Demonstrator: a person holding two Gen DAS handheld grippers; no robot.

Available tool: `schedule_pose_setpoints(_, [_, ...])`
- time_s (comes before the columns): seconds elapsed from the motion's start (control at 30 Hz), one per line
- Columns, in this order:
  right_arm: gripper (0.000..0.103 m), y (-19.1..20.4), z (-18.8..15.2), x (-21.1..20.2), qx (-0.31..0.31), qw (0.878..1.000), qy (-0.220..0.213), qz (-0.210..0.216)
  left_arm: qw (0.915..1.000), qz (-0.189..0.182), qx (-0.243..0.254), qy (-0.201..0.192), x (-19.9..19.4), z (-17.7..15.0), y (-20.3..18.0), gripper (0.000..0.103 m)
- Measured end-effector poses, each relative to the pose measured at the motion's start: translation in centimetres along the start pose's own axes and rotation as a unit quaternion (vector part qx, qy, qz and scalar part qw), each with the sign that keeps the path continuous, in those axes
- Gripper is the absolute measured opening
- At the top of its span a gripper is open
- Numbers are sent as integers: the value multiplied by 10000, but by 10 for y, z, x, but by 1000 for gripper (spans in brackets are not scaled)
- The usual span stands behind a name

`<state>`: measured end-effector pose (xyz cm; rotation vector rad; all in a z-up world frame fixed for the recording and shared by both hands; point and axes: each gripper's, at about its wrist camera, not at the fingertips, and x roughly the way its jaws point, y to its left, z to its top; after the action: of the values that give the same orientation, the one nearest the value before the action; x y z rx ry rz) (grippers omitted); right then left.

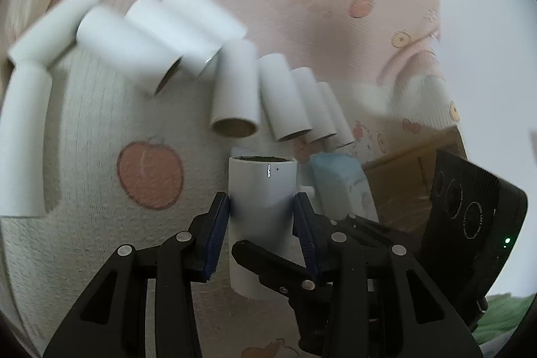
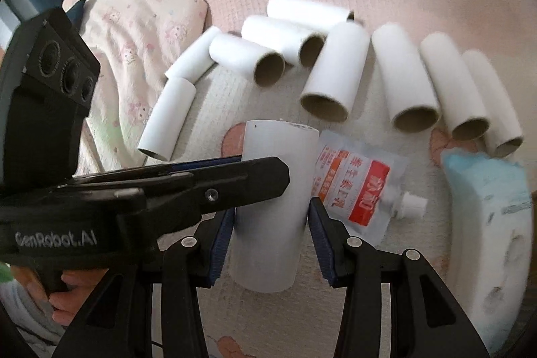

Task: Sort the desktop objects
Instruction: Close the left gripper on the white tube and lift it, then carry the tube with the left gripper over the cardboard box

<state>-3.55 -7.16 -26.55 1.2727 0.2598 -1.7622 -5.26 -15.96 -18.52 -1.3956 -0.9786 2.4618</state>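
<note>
One white cardboard tube (image 1: 261, 190) stands tilted above the pink cartoon mat (image 1: 302, 22), and both grippers grip it. My left gripper (image 1: 261, 207) has its blue pads pressed on the tube's two sides. In the right wrist view the same tube (image 2: 278, 163) sits between the pads of my right gripper (image 2: 272, 217), which is shut on it lower down. The left gripper (image 2: 255, 170) reaches in from the left across the tube's upper half. One finger of the right gripper (image 1: 268, 260) crosses in front of the tube's lower part.
Several more white tubes (image 2: 335, 69) lie in a loose row on the mat behind. A red-and-orange labelled sachet (image 2: 355, 187) with a white cap and a blue-and-white tissue pack (image 2: 486, 207) lie to the right. A folded pink cloth (image 2: 134, 32) lies at the left.
</note>
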Motion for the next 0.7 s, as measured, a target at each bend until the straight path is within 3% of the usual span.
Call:
schedule_pose_setpoints(0.3, [42,-8,-7,-43,-105,9977,-644,-172,9930,241,1065,-461,-27,0,-62,43])
schedule_pose_setpoints(0.7, [42,-5,-29,-125,-155,9876,-1399,-701,9815,-190,1754,-747,-47,-9,-142,43])
